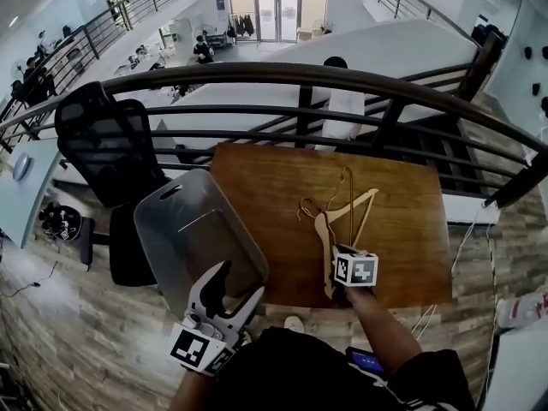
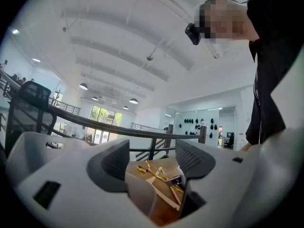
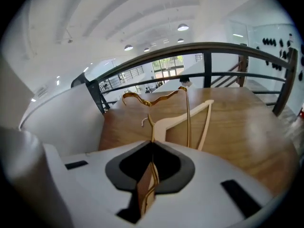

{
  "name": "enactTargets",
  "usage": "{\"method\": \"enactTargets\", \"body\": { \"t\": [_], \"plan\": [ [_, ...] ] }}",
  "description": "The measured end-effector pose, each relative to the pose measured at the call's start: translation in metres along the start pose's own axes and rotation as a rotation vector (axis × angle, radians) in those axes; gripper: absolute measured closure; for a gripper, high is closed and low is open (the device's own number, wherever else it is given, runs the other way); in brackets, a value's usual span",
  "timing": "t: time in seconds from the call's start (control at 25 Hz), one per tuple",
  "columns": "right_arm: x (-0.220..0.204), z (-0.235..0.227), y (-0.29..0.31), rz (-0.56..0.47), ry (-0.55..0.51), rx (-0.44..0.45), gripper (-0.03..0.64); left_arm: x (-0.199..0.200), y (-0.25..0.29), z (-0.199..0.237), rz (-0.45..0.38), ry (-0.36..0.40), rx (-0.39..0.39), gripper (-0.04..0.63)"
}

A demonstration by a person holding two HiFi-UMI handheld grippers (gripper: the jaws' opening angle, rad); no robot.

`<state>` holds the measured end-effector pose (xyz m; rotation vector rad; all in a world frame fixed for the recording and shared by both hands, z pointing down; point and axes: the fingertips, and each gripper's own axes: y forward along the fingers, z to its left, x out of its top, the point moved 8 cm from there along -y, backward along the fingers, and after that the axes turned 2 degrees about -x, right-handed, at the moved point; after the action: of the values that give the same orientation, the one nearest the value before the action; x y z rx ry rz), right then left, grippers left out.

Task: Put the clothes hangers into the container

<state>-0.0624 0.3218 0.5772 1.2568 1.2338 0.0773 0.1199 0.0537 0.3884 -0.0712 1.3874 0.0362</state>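
Observation:
A pale wooden hanger and a gold wire hanger lie together on the brown table. My right gripper is shut on their near ends. In the right gripper view the wooden hanger and the gold hanger run away from the closed right gripper, and a wood end pokes back between the jaws. The grey container sits tilted at the table's left edge. My left gripper stands open and empty near its front corner, pointing toward the hangers in the left gripper view.
A dark curved railing runs just behind the table, with a drop to a lower floor beyond. A black office chair stands left of the container. The container's pale wall fills the left of the right gripper view.

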Motion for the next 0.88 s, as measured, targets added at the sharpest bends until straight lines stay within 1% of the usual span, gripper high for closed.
{"method": "enactTargets", "body": {
  "t": [0.12,0.28,0.4,0.52,0.68,0.88],
  "plan": [
    [0.015,0.014,-0.025,-0.09,-0.006,0.041,0.606,0.006,-0.005,0.01,0.0,0.016,-0.027,0.287],
    [0.042,0.048,-0.062,-0.199,-0.058,0.123,0.606,0.012,-0.014,0.022,-0.005,0.028,-0.031,0.288],
    [0.064,0.081,-0.087,-0.253,-0.1,0.212,0.606,0.019,-0.021,0.03,-0.019,0.032,-0.025,0.288],
    [0.082,0.114,-0.106,-0.283,-0.145,0.303,0.606,0.023,-0.031,0.035,-0.03,0.039,-0.015,0.288],
    [0.097,0.156,-0.126,-0.31,-0.264,0.379,0.606,0.027,-0.05,0.041,-0.053,0.04,0.021,0.289],
    [0.097,0.225,-0.136,-0.326,-0.469,0.415,0.606,0.03,-0.09,0.056,-0.081,0.051,0.09,0.29]
  ]
}}
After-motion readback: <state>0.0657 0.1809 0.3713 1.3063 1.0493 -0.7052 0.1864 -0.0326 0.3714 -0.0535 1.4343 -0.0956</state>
